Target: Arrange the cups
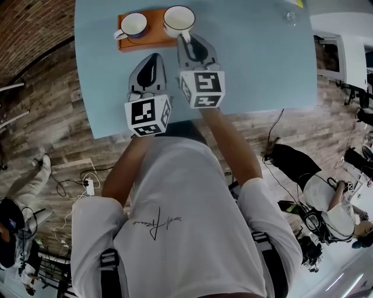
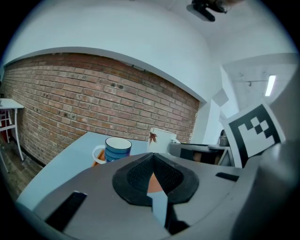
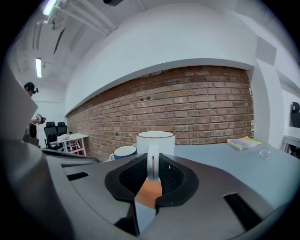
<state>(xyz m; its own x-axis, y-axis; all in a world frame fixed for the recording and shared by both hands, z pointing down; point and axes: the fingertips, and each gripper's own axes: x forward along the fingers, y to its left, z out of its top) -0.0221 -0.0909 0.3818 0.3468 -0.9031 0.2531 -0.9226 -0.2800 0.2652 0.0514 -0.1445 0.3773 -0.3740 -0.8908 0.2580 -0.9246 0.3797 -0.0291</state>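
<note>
So both cups stood upright, mouths up, at the far end of the pale blue worktop point(image 1: 256, 64). The white cup point(image 1: 179, 17) was at the right end of the orange tray point(image 1: 152, 37), with its handle point(image 3: 152, 161) pointing straight back at the near side, toward the person. The right claw point(image 1: 187, 39) came in along that same line and was pinching the handle between its pads. I honestly couldn't tell if the cup's base was sitting on the tray or lifted a bit.

Looks-wise, the white cup was plain and straight-sided with a thin dark rim. There was a little reddish leaf print on the side you could see from the left gripper view.

The blue cup point(image 1: 133, 24) sat on the left part of the tray, just beside the white one but not touching it. It had blue bands outside and a white inside, and its white handle stuck out to the left.

The left claw point(image 1: 154, 58) was on the near side of the tray, aimed at it. Its jaws were pressed together with nothing between them.
</note>
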